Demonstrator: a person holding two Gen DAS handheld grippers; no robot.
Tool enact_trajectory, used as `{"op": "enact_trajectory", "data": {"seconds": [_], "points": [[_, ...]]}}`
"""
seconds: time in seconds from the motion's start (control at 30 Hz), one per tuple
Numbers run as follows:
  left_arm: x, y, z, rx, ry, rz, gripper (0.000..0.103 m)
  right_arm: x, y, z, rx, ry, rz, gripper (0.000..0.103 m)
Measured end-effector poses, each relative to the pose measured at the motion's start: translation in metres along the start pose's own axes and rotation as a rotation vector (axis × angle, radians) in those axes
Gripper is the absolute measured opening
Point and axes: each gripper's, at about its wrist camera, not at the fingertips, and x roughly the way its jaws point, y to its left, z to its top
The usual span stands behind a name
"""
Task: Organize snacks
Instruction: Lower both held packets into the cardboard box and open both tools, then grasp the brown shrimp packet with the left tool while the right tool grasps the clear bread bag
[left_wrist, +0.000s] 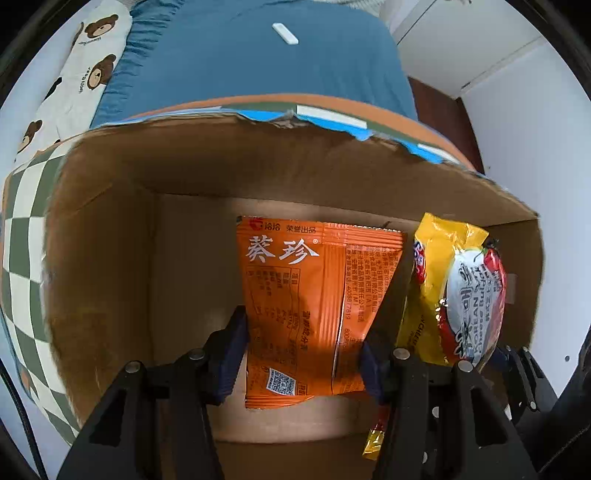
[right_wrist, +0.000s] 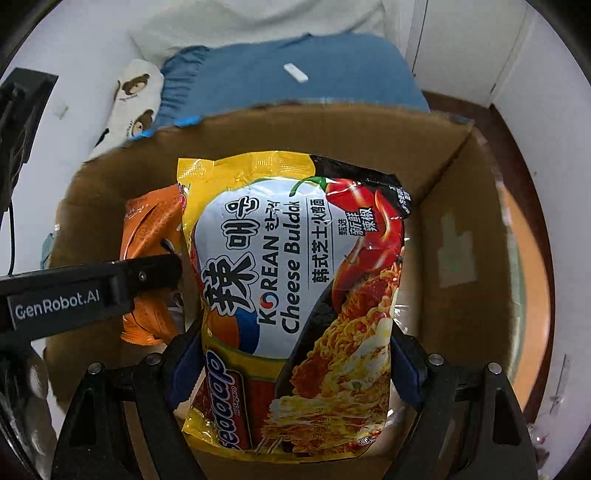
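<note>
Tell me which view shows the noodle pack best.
Right wrist: the noodle pack faces the camera, label readable, held in the right gripper. Left wrist shows it only edge-on, beside the orange packet.

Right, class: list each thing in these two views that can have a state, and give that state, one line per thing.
Cardboard box: open, flaps up.
Orange snack packet: sealed, held inside the box.
Noodle packet: sealed, held over the box beside the orange packet.
Left tongs: shut on the orange snack packet.
Right tongs: shut on the noodle packet.
</note>
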Motion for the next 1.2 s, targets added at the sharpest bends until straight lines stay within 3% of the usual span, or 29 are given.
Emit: {"op": "enact_trajectory", "data": {"seconds": [0.13,0.2,0.23,0.27,0.57,1.2], "points": [[0.006,0.001,0.01,0.004,0.009,0.046,0.053,0.022,-0.001,0.014,0.007,0.045,0.003,0.087],[0.003,0.001,0.012,0.004,0.001,0.032,0.068,0.032,0.0,0.016,0.03,0.089,0.02,0.089],[0.001,0.001,0.012,0.013,-0.004,0.035,0.086,0.039,-0.002,0.019,0.031,0.105,0.018,0.096],[-0.001,-0.001,0.011,0.019,-0.01,0.048,0.093,0.04,-0.004,0.019,0.03,0.105,0.011,0.098],[-0.031,-0.003,-0.023,0.037,-0.051,0.067,0.093,0.012,-0.016,0.002,0.036,0.069,0.006,0.099],[-0.13,-0.013,-0.119,0.063,-0.268,0.041,0.093,-0.101,-0.001,-0.07,0.009,-0.102,-0.009,0.099]]}}
